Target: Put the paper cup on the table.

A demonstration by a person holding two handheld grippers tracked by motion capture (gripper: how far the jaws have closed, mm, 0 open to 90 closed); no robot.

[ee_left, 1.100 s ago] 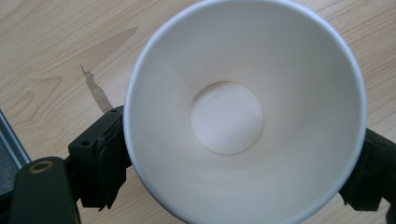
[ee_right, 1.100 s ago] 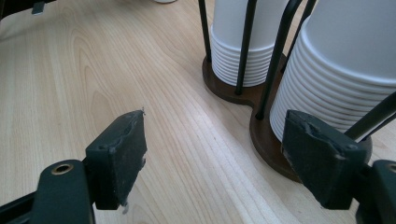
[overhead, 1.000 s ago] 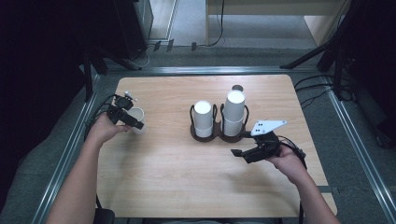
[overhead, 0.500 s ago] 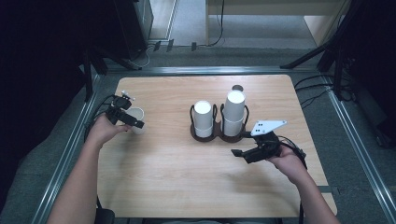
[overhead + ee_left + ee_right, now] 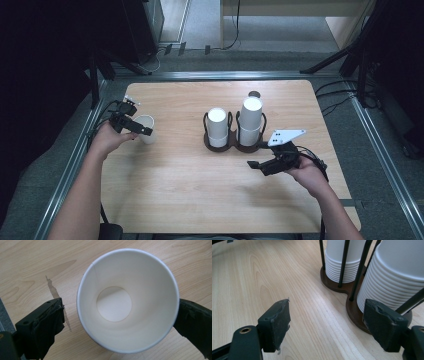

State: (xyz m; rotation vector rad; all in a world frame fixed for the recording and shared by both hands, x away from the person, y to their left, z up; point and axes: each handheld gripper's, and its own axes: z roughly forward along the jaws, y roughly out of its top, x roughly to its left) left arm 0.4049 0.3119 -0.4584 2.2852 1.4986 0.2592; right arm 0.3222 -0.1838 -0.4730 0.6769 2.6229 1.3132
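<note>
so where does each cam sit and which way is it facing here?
High view: above the person's side, looking forward and down at the table; both forearms, left gripper, right gripper.
Left gripper view: on the left gripper, looking down into the paper cup; its jaws open either side.
Right gripper view: on the right gripper, looking low across the table at the cup holder; jaws open.
Shared: high and left views both show the paper cup.

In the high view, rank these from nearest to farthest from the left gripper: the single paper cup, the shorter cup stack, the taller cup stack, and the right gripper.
From the left gripper:
1. Single paper cup, right between its open jaws at the table's left side.
2. Shorter cup stack, in the holder's left slot, mid-table.
3. Taller cup stack, in the holder's right slot.
4. Right gripper, nearer the front right.
</note>
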